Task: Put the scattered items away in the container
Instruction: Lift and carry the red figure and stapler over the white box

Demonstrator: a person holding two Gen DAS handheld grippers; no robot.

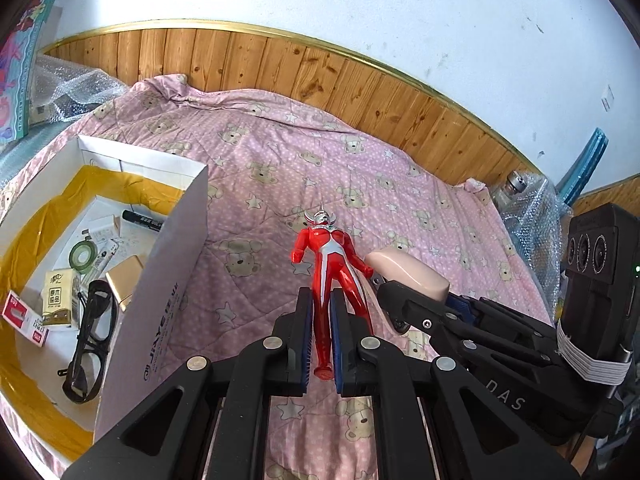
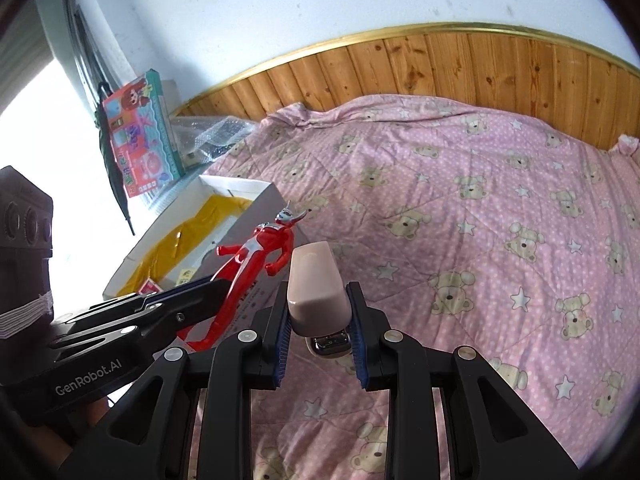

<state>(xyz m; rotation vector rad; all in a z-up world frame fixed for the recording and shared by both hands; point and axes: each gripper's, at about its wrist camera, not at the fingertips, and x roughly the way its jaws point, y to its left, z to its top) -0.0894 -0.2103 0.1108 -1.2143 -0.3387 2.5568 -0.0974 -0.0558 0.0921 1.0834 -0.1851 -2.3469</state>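
Observation:
My left gripper (image 1: 321,300) is shut on one leg of a red and silver hero figure (image 1: 326,264), which hangs above the pink quilt (image 1: 280,168). The same figure (image 2: 256,252) shows in the right wrist view, held by the left gripper (image 2: 220,284). My right gripper (image 2: 318,300) is shut on a pale pink stapler (image 2: 316,284); in the left wrist view that stapler (image 1: 404,272) sits just right of the figure. A white box with yellow lining (image 1: 188,248) stands to the left and holds glasses (image 1: 90,344), a marker, a tape roll and small packets.
Wood panelling (image 1: 280,68) and a white wall back the bed. A colourful toy box (image 2: 140,132) and bubble wrap (image 2: 212,132) lie beyond the white box (image 2: 240,188). More bubble wrap with a bottle (image 1: 528,208) sits at the bed's far right corner.

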